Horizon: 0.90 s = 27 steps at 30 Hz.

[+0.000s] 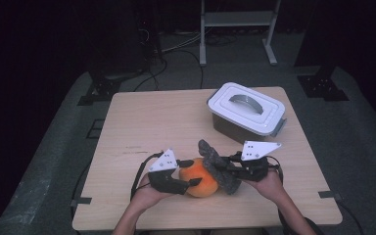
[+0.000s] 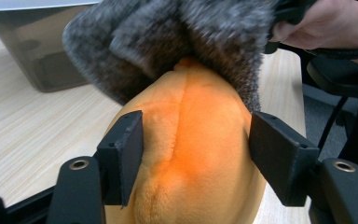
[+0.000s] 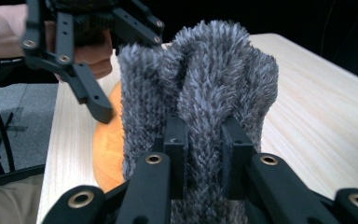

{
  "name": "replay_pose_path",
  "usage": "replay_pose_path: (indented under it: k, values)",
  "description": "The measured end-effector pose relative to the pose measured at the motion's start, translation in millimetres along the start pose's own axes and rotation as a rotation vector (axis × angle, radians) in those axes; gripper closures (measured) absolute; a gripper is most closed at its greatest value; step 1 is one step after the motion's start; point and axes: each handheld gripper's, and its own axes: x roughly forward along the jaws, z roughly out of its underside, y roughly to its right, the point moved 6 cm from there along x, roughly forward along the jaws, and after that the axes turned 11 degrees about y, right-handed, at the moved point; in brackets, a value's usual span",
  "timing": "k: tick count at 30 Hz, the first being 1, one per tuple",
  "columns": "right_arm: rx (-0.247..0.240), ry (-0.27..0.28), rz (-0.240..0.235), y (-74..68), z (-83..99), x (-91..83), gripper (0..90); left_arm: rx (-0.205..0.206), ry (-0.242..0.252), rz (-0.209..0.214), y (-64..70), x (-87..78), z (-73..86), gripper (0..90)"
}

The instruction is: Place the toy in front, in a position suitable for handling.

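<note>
Left gripper jaws clamp orange plush; right gripper jaws pinch grey fuzzy cloth draped over it. Mid-wrap, probably; next tuck cloth round

Crowded between the grippers, open table beyond them

The left gripper and right gripper face each other closely, and the gap between them is taken up by the orange plush and the grey furry cloth draped over it. Beyond the right gripper, the lidded white box blocks the table's far right part. To the left of the left gripper and ahead of it, bare table lies open for passage.
</note>
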Motion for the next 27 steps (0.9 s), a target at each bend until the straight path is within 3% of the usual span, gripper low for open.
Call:
replay_pose_path:
  k: [6,10,13,16,20,25,27]
  values:
    - [0.035,-0.006,0.013,8.8,9.4,-3.7,75.1,-0.001,0.016,-0.006,-3.9,-4.2,-3.1,20.1]
    - [0.042,-0.012,0.013,12.5,13.7,-5.5,75.1,-0.011,-0.017,-0.025,-9.4,-0.1,7.4,12.7]
    - [0.041,-0.02,0.018,14.0,16.2,-6.6,75.1,-0.021,-0.048,-0.003,-8.1,6.3,16.5,12.7]
    - [0.043,-0.027,0.027,16.1,17.9,-8.5,75.1,-0.01,-0.044,0.007,-5.1,7.3,16.7,22.3]
    - [0.039,-0.022,0.029,15.1,14.6,-9.5,75.1,0.042,-0.045,-0.002,-3.0,3.5,14.5,40.7]
    - [0.024,0.062,0.009,6.8,-7.4,-14.2,75.3,0.092,-0.048,-0.019,-2.0,-0.6,8.7,45.7]
    - [0.009,0.058,0.0,3.2,-10.5,-12.2,75.3,0.098,-0.046,-0.02,-0.5,-0.2,8.1,46.2]
